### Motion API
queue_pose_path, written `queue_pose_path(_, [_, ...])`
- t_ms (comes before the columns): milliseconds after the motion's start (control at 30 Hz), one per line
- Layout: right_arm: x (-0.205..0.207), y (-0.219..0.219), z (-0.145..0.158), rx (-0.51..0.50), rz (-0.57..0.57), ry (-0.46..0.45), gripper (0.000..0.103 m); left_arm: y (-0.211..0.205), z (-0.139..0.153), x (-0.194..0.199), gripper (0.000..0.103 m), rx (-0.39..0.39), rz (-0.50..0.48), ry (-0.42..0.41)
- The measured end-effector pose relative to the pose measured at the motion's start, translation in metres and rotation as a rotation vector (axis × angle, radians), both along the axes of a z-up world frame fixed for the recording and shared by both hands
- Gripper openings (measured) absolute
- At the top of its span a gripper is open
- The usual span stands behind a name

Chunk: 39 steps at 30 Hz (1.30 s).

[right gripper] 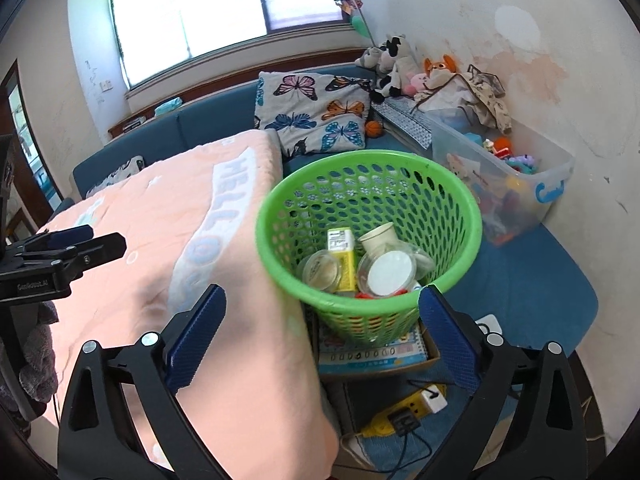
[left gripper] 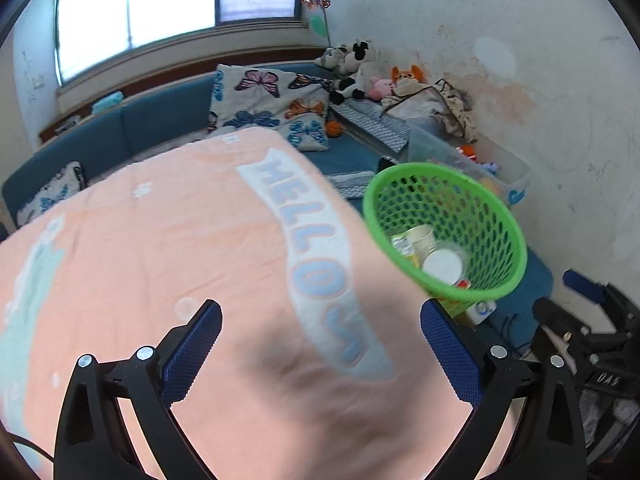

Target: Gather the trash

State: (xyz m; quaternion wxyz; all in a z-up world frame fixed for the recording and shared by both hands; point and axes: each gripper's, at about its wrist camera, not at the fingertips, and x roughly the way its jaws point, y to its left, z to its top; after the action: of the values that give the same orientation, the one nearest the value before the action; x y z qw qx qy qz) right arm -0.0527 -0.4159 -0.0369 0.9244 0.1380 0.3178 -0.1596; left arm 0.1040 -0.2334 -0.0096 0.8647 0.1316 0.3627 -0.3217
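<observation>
A green mesh basket (right gripper: 452, 216) stands right of a table under a pink "HELLO" cloth (right gripper: 160, 216). It holds a yellow carton (right gripper: 344, 258), a paper cup (right gripper: 378, 236), a clear lidded tub (right gripper: 390, 270) and a round lid (right gripper: 320, 268). The basket also shows in the left wrist view (left gripper: 492, 216). My right gripper (right gripper: 320, 332) is open and empty, just before the basket's near rim. My left gripper (left gripper: 320, 340) is open and empty above the pink cloth (left gripper: 160, 260). The left gripper shows at the left edge of the right wrist view (right gripper: 68, 252).
The basket rests on a booklet in a cardboard box (right gripper: 372, 354). A yellow power strip (right gripper: 404, 412) lies below it. A clear toy bin (right gripper: 516, 184) stands by the right wall. A blue sofa (right gripper: 208, 120) with butterfly pillows (right gripper: 316, 112) and plush toys (right gripper: 392, 60) runs behind.
</observation>
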Motion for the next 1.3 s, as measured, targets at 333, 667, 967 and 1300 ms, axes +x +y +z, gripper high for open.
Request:
queue_pose_path(333, [-0.009,0.038,0.009,-0.015,0.043,-0.014,0.099,0.051,0.008,-0.028,0.096,-0.002,0.108,-0.045])
queue_pose_path(667, [-0.012,0.072,0.004,-0.003,0.105,-0.013,0.099,0.095,0.01,-0.049,0.096,-0.033,0.2,-0.061])
queue_pose_path(967, [-0.01,0.087,0.007,-0.005,0.122,-0.029,0.099,0.122,0.007,-0.052,0.096,-0.04,0.266,-0.07])
queue_pose_path(1300, [-0.014,0.102,0.013,-0.036,0.161,-0.046,0.099,0.127,0.009,-0.06,0.096,-0.035,0.272,-0.095])
